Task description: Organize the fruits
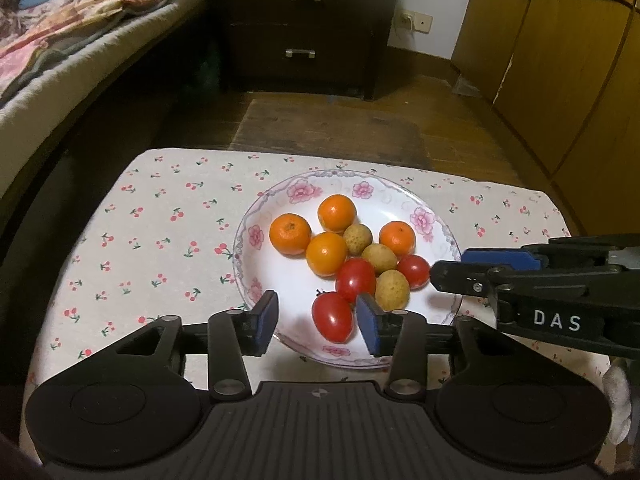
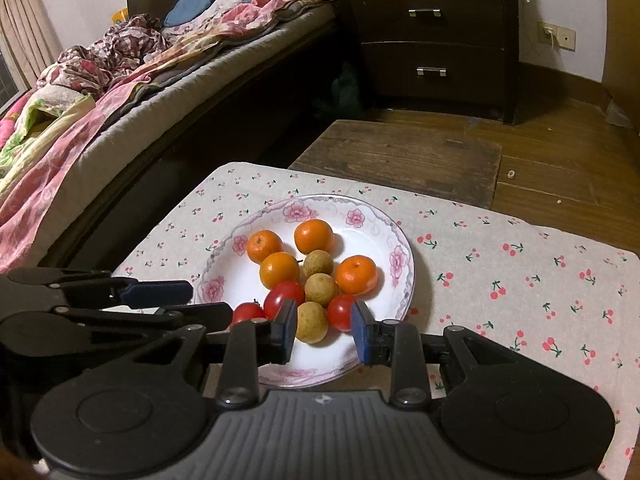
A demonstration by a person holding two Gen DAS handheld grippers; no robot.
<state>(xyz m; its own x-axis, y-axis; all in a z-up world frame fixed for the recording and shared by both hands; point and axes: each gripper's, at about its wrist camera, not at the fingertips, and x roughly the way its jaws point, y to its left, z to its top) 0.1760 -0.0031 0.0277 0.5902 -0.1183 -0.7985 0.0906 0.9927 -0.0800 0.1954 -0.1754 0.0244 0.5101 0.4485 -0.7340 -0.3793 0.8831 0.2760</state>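
A white flowered plate [image 1: 276,204] [image 2: 376,216] on the cherry-print cloth holds several small oranges [image 1: 290,234] [image 2: 356,275], three red tomatoes [image 1: 332,317] [image 2: 342,312] and three tan longans [image 1: 392,289] [image 2: 312,322]. My left gripper [image 1: 318,322] is open over the plate's near rim, with the nearest tomato just ahead of its right pad. My right gripper [image 2: 324,330] is open, its pads either side of the nearest longan without touching it. Each gripper shows in the other's view, the right one [image 1: 452,268] and the left one [image 2: 200,300], at the plate's sides.
The cloth covers a small table [image 1: 160,220] [image 2: 520,280]. A low wooden board [image 1: 328,132] [image 2: 400,156] lies just beyond it. A bed [image 1: 60,60] [image 2: 120,100] is at the left, a dark nightstand [image 1: 304,24] [image 2: 432,40] behind, wooden cabinets [image 1: 560,60] at the right.
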